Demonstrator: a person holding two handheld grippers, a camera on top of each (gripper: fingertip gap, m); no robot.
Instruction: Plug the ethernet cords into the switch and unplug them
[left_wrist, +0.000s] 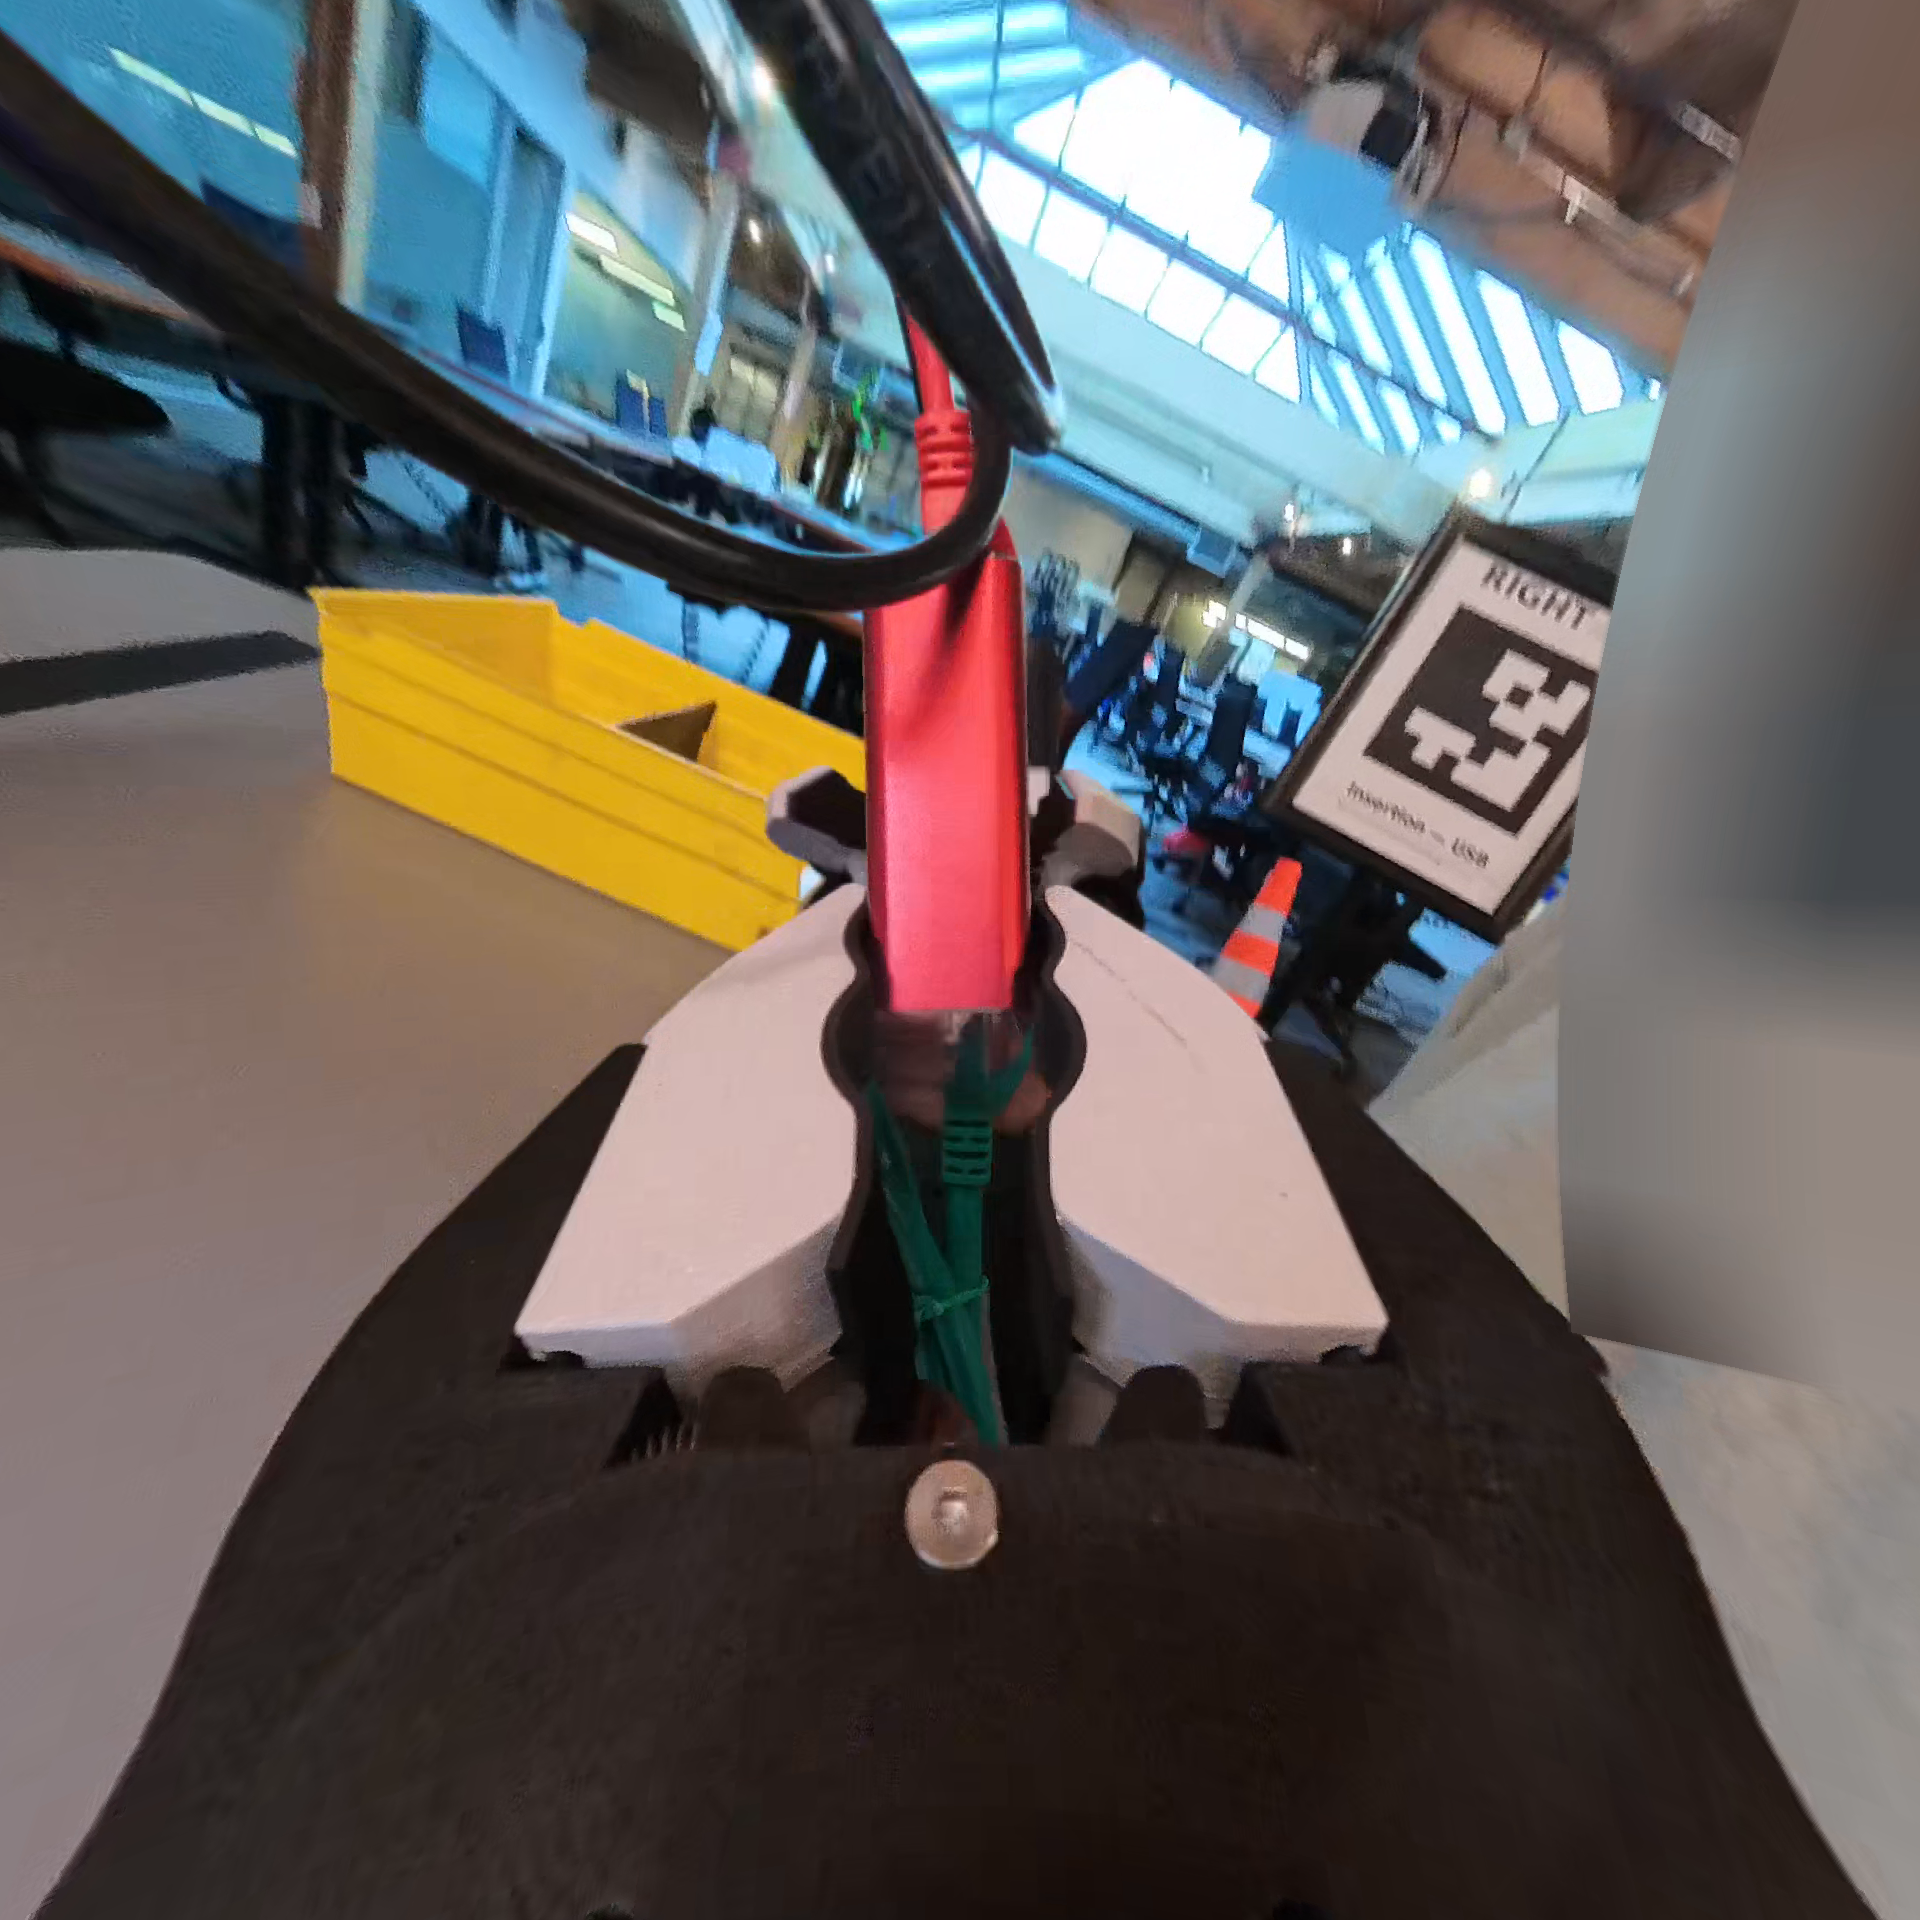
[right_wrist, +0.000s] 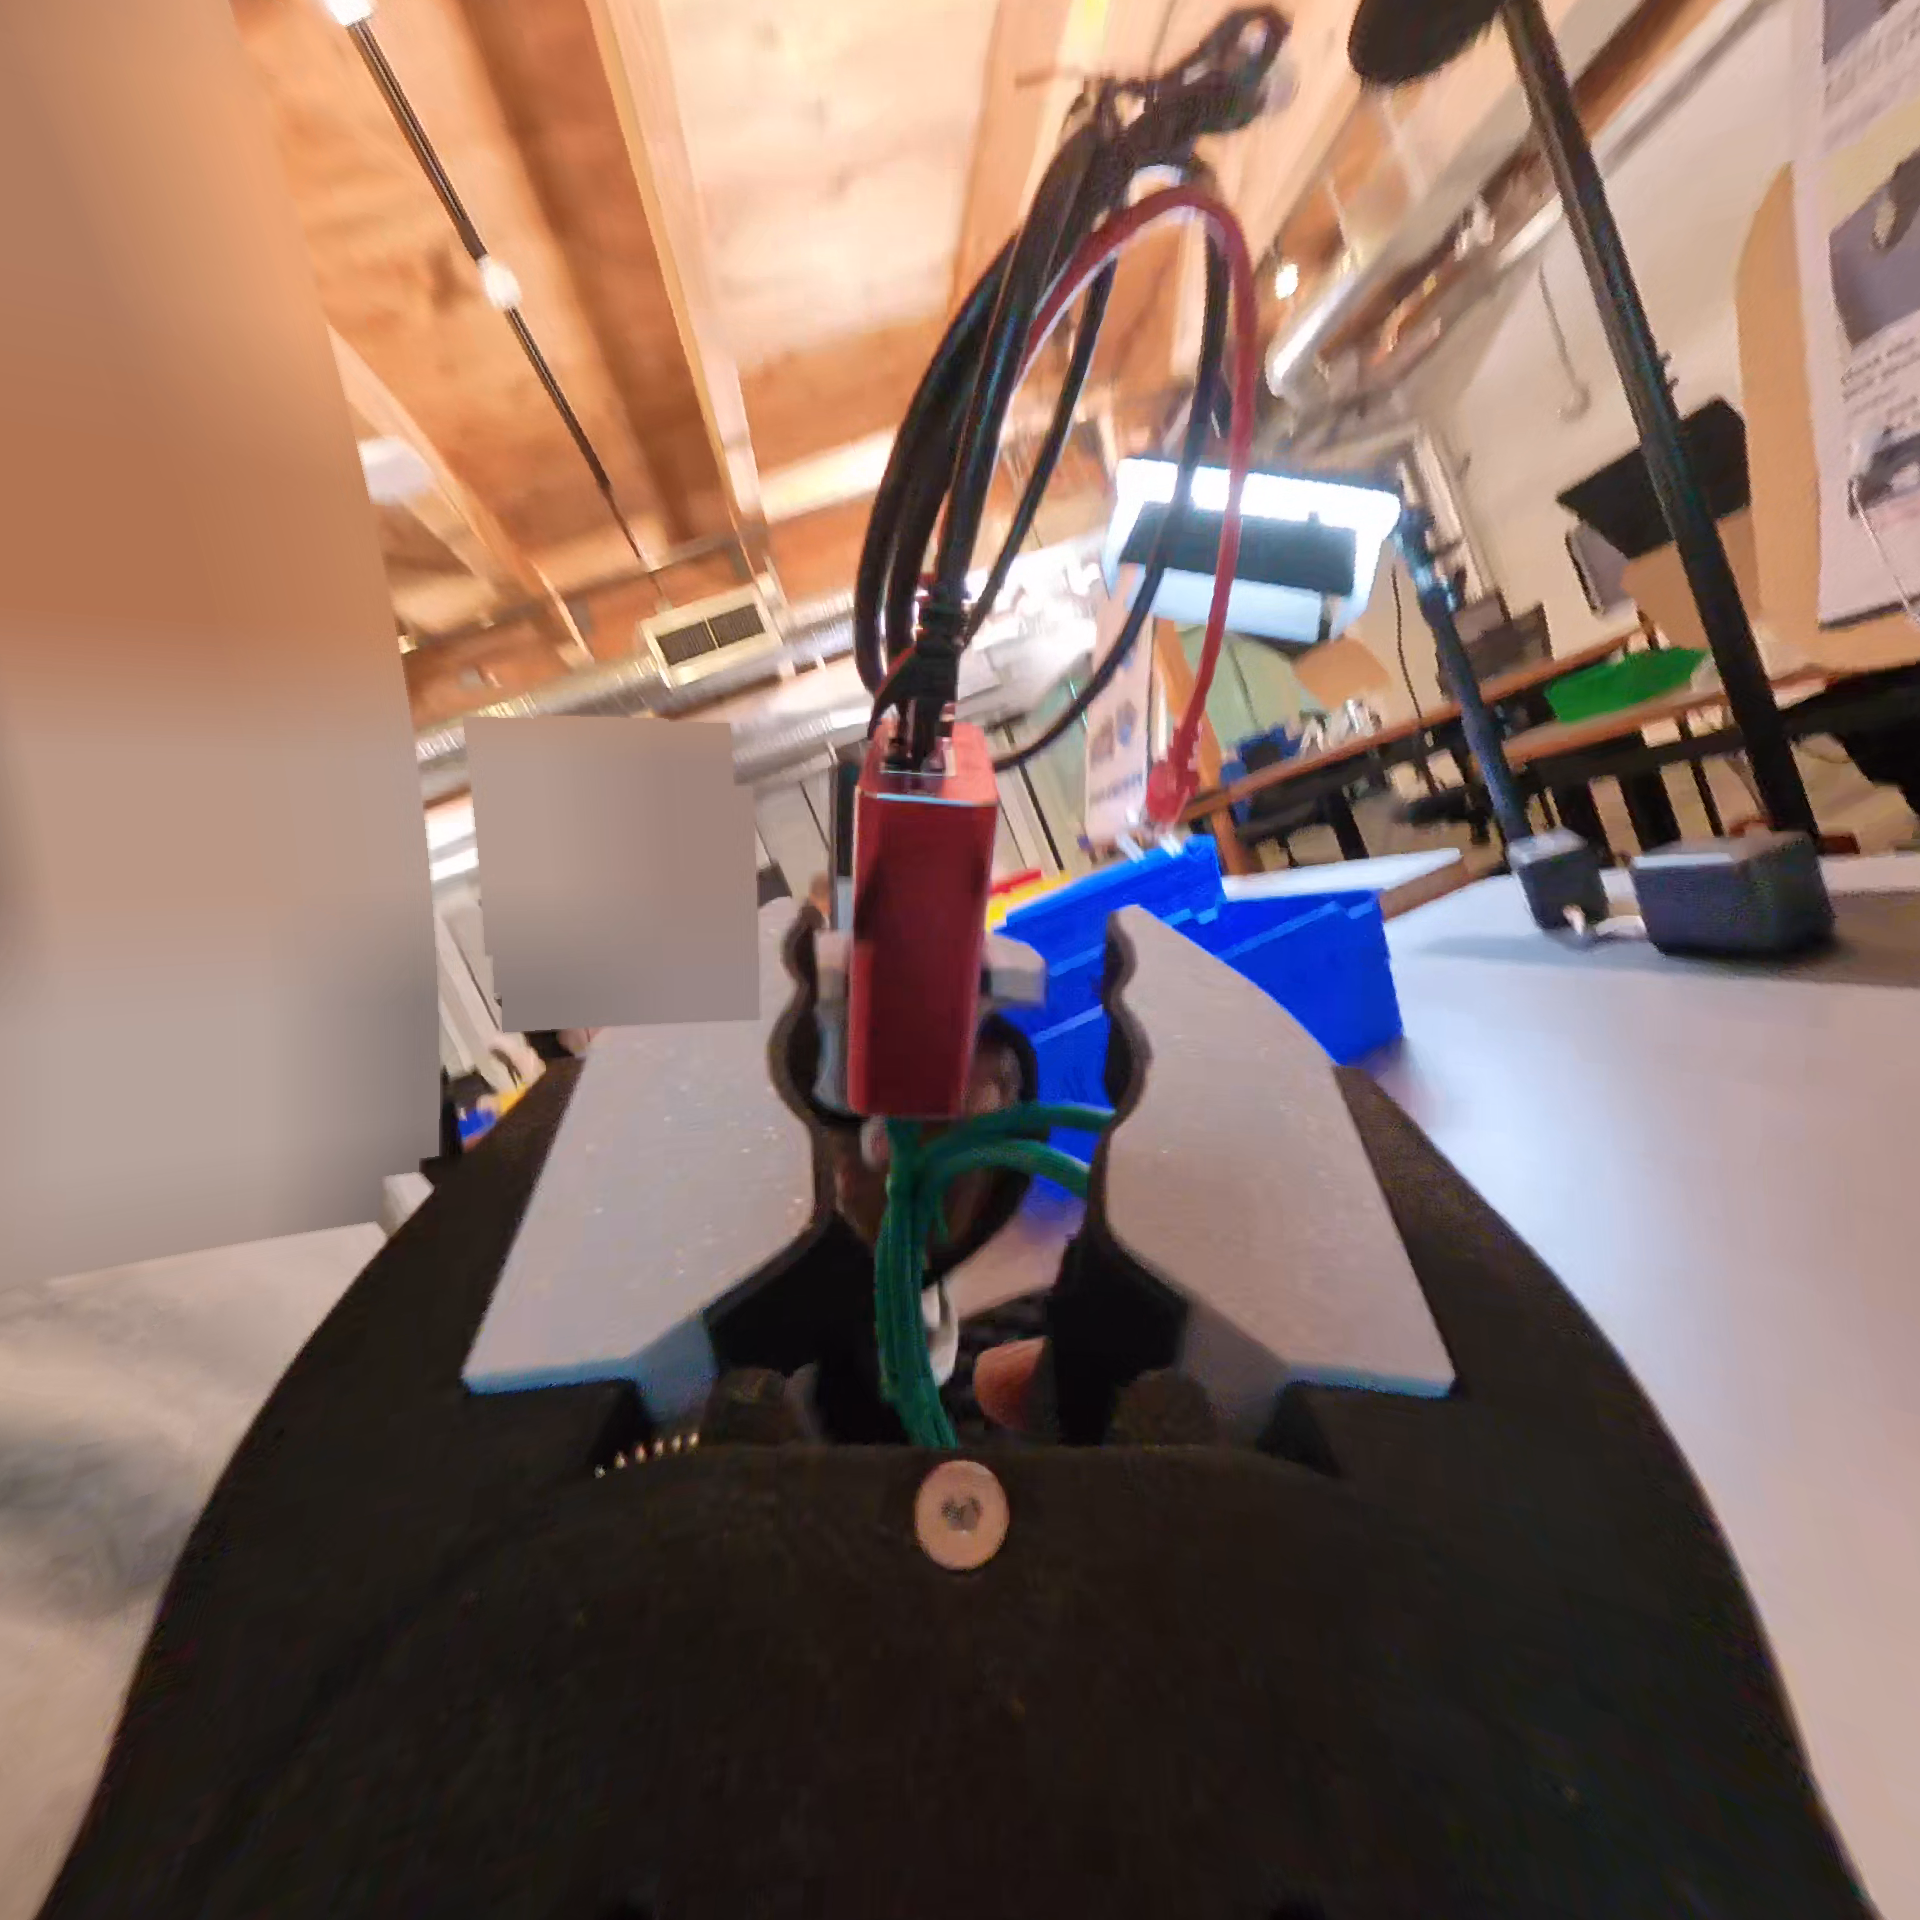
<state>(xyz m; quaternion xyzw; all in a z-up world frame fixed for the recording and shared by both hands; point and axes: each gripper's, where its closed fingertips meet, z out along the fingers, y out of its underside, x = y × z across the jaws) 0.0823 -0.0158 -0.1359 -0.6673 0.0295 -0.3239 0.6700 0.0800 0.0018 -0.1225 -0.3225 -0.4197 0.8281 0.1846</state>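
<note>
The red switch (left_wrist: 940, 790) stands upright off the table, and my left gripper (left_wrist: 951, 914) is shut on its lower half. Green cords (left_wrist: 966, 1153) run into its bottom end. A black cord (right_wrist: 930, 665) is plugged into its top end. A red cord's boot (left_wrist: 945, 447) sits just above the top end; I cannot tell if it is seated. In the right wrist view a red plug end (right_wrist: 1169, 779) hangs free. My right gripper (right_wrist: 961, 935) is open, with its fingers on either side of the switch (right_wrist: 920, 935) and a gap on the right. The left fingertips (right_wrist: 1013, 977) show there.
A yellow bin (left_wrist: 540, 727) sits on the grey table (left_wrist: 260, 1039) at the left. A framed marker sign (left_wrist: 1455, 727) and an orange cone (left_wrist: 1257, 935) are at the right. A blue bin (right_wrist: 1247, 956) and a black stand with grey weights (right_wrist: 1725, 894) are on the table in the right view. Left and right tips are no more than a few centimetres apart.
</note>
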